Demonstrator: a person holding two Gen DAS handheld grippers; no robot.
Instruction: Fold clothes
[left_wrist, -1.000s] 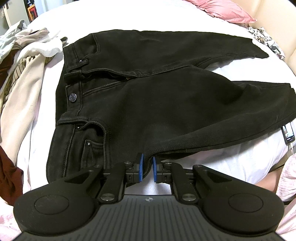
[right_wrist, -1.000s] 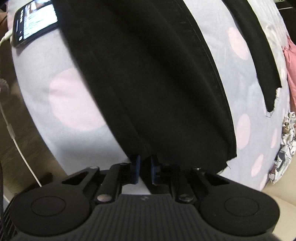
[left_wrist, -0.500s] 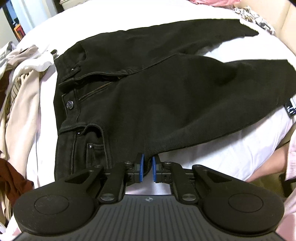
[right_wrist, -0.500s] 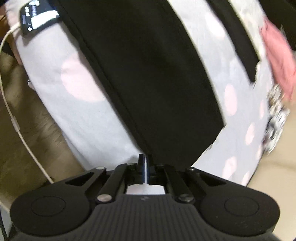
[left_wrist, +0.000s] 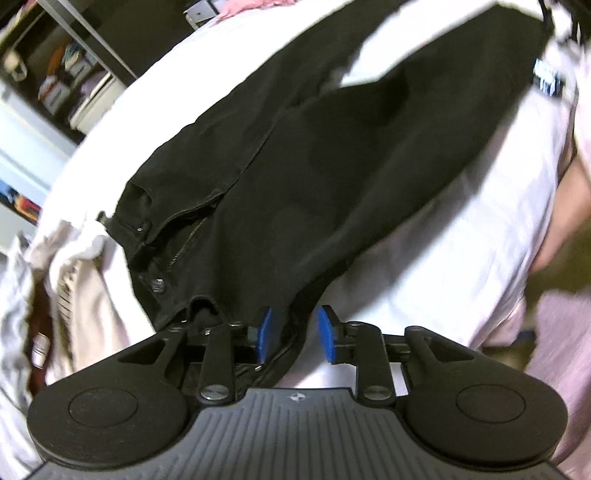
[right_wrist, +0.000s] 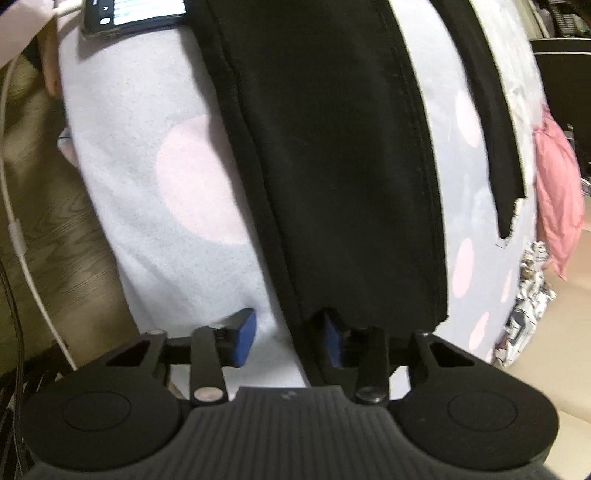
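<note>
In my left wrist view, a heap of pale clothes (left_wrist: 74, 280) lies at the left edge of the bed (left_wrist: 461, 236), just beside the waistband of the black jeans (left_wrist: 332, 177). The jeans are spread across the white bed cover, waist nearest my left gripper (left_wrist: 294, 334), legs running away toward the upper right; the zip (left_wrist: 188, 240) is open and the button (left_wrist: 158, 285) sits below it. My left gripper's jaws are opening: the blue pads stand apart, the jeans' near edge hangs between them, close against the left pad, and the right pad is clear of the cloth, so nothing is clamped. A shelf (left_wrist: 62, 74) with blurred items shows in the dark upper left. In my right wrist view, a white cable (right_wrist: 22, 236) runs down the left side over a wood-grain floor (right_wrist: 62, 229), and a phone (right_wrist: 133, 16) with a lit screen rests at the top left, on the bed's edge. One jeans leg fills the middle, lying on the cover with pale pink dots, its hem toward my right gripper (right_wrist: 289, 339). That gripper's jaws are also opening: the left pad is over bare cover, the right pad is partly tucked under the hem, and the pads do not press the cloth. A pink cushion (right_wrist: 557, 199) lies at the right edge.
</note>
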